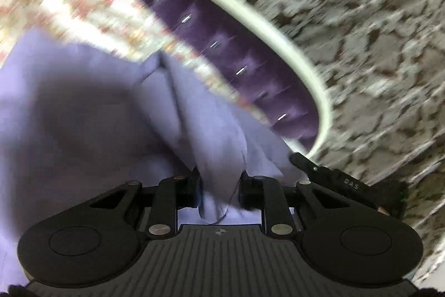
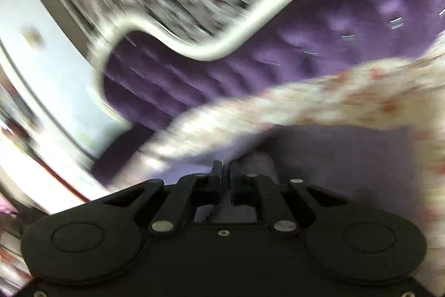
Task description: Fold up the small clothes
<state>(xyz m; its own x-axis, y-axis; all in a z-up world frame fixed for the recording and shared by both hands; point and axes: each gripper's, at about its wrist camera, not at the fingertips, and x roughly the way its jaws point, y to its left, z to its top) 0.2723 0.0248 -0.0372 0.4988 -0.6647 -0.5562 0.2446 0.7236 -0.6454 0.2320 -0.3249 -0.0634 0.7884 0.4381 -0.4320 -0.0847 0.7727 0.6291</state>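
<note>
A light lavender garment (image 1: 83,107) fills the lower left of the left wrist view, lying over a floral cream bedspread (image 1: 69,4). My left gripper (image 1: 219,185) is shut on a bunched fold of the garment, which rises in a ridge between the jaws. The other gripper's black finger (image 1: 319,169) pokes in from the right at the garment's edge. In the right wrist view my right gripper (image 2: 224,174) is shut on the garment's edge (image 2: 258,160); the lavender cloth (image 2: 347,155) stretches to the right, partly under the bedspread (image 2: 319,99). Both views are motion-blurred.
A purple tufted headboard (image 1: 211,27) with a white curved frame (image 1: 250,16) stands behind the bed, also in the right wrist view (image 2: 250,66). Patterned grey wallpaper (image 1: 361,18) lies beyond. A white furniture panel (image 2: 55,80) is at the left.
</note>
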